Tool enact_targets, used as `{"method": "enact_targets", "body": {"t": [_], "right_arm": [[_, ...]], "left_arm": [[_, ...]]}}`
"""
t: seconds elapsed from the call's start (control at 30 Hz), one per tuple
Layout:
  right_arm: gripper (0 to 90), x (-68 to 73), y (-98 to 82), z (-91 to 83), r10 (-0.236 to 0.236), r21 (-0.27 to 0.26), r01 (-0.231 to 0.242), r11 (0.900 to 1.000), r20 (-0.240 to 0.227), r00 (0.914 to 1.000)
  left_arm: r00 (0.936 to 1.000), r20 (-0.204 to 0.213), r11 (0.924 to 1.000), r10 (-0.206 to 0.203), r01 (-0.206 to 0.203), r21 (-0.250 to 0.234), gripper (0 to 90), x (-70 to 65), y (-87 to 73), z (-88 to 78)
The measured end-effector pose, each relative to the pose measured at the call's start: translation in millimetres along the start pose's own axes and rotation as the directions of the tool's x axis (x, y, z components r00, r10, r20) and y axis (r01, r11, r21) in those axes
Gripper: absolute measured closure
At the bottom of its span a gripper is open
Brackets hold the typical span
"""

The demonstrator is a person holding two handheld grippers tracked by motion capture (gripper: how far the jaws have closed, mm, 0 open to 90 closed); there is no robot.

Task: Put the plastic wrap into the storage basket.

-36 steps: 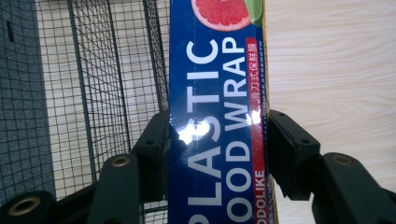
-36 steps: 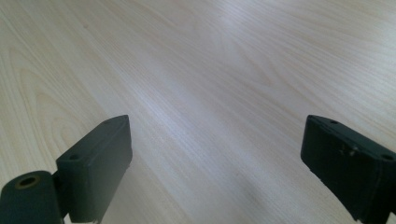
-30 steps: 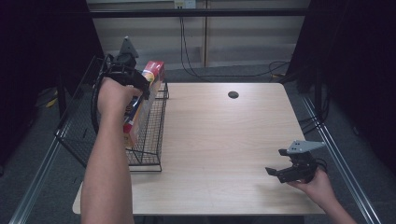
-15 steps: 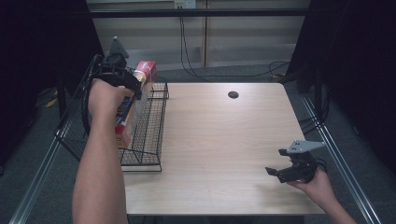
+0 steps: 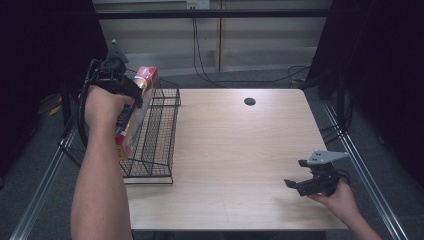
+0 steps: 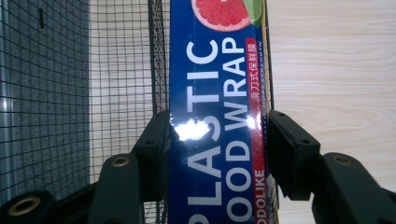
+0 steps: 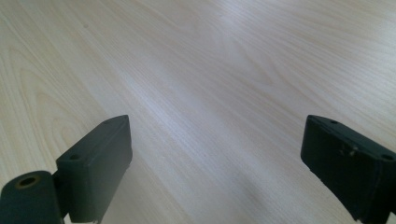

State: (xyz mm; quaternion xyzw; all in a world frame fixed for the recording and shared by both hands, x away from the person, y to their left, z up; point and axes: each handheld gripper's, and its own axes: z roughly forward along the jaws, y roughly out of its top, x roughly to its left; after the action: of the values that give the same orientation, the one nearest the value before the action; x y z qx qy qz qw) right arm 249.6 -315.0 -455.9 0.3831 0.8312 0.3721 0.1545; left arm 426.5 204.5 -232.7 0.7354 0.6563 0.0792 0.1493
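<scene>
A long blue plastic wrap box [image 6: 217, 107], with white lettering and a grapefruit picture, is clamped between the jaws of my left gripper [image 6: 217, 140]. In the high view the box [image 5: 140, 100] hangs tilted over the black wire basket [image 5: 160, 135] at the table's left edge, with my left gripper [image 5: 131, 95] shut on it above the basket's left side. Near the front right corner of the table my right gripper [image 5: 296, 175] rests low and open. Its jaws [image 7: 215, 163] stand wide apart over bare wood with nothing between them.
The light wooden table [image 5: 240, 150] has a small dark cable hole [image 5: 249, 101] near its far edge. Metal rails [image 5: 360, 160] run along both sides of the table, and cables [image 5: 210, 55] hang behind it.
My left hand has carried the plastic wrap box leftward, over the left part of the basket. The right gripper has stayed where it was.
</scene>
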Motion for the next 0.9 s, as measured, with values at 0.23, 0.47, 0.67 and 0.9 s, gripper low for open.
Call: {"method": "enact_targets", "body": {"t": [0.23,0.47,0.67,0.9], "right_arm": [[8.9,0.4,0.2,0.3,0.001,0.002,-0.001,1.0,0.0,1.0],[8.9,0.1,0.1,0.5,0.003,0.002,-0.003,1.0,-0.004,1.0],[8.9,0.3,0.2,0.4,0.004,0.005,-0.004,1.0,0.003,1.0],[8.9,-0.2,0.1,-0.2,0.004,-0.001,-0.004,1.0,0.0,1.0]], "left_arm": [[0.9997,0.001,0.9997,-0.023,0.023,0.003,46.8,6.2,-1.7,-1.2],[0.9994,0.002,0.9994,-0.036,0.036,-0.001,46.7,13.5,-3.6,-4.0],[0.9994,0.006,0.9994,-0.034,0.034,-0.007,46.7,17.4,-4.3,-7.2],[0.9988,0.005,0.9987,-0.049,0.05,-0.013,46.7,22.1,-5.8,-9.4]]}}
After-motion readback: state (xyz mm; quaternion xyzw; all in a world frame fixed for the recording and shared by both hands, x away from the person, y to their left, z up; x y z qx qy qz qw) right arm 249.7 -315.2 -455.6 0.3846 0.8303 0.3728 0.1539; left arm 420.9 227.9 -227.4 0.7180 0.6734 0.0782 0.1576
